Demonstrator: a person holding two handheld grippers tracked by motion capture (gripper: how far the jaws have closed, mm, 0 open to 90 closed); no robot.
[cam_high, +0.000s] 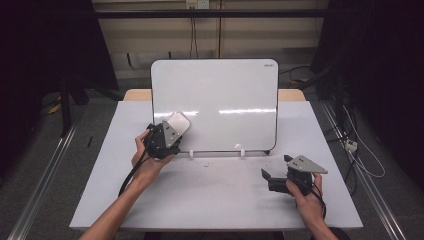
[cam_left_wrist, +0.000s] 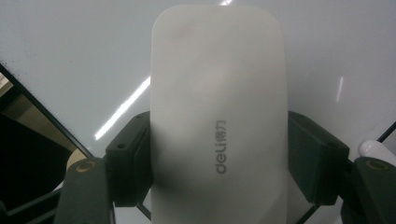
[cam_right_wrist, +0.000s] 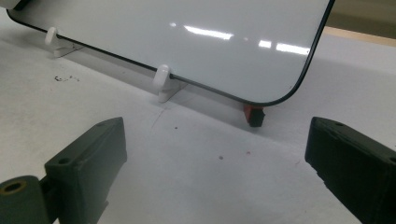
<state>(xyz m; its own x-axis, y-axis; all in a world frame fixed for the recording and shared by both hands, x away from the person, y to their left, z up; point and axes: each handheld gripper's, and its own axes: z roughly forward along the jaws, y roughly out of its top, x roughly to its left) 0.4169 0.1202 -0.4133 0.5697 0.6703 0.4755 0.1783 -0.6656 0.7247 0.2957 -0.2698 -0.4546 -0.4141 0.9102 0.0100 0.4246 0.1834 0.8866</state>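
white eraser (cam_left_wrist: 217, 116) sits clamped between the left gripper (cam_high: 167, 134) jaws against the whiteboard (cam_high: 225, 95); right gripper (cam_high: 274, 176) jaws gape apart.

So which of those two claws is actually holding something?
The left claw: it's clamped on the sides of a white eraser held against the whiteboard. The right claw hangs open and empty above the table.

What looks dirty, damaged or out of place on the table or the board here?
Little stands out. Small dark specks lie scattered on the table in front of the whiteboard, probably marker dust. The board looks clean and stands propped in its white clips. The left gripper holds the eraser.
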